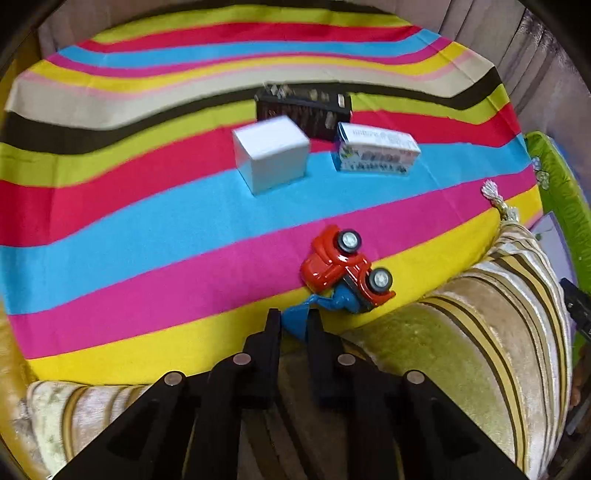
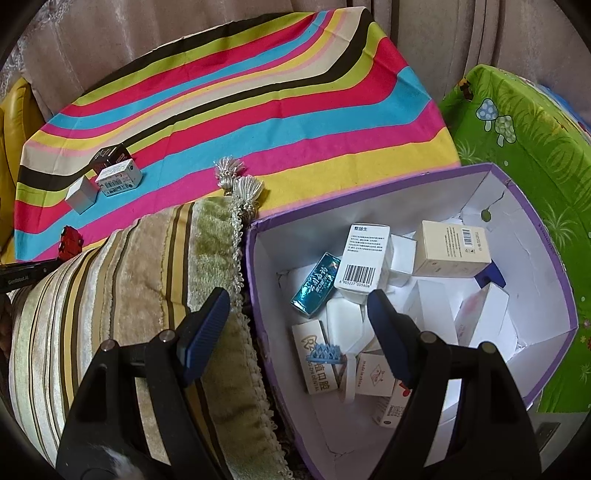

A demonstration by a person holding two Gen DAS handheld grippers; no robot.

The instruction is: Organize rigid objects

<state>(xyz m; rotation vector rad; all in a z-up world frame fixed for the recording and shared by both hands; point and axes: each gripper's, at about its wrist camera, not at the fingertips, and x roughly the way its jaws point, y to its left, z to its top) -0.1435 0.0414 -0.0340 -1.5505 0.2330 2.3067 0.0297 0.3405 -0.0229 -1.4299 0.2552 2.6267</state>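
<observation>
While left tool (image 1: 294, 320) clamps toy truck (image 1: 345, 266) | right tool (image 2: 300, 302) gapes over box (image 2: 535, 258)

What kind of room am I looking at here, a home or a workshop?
Most likely a home living area. A bright striped cloth covers the work surface, a tasselled velvet cushion lies against it, and curtains hang behind. A purple box holds small household packets.

On the striped cloth (image 1: 147, 229) lie three small boxes: one plain white (image 1: 271, 153), one printed (image 1: 376, 152), one black (image 1: 304, 109); one red toy truck (image 1: 345, 266) lies nearer its yellow edge; beside the cloth, one cushion (image 2: 129, 280) and one purple-rimmed bin (image 2: 535, 240).
</observation>
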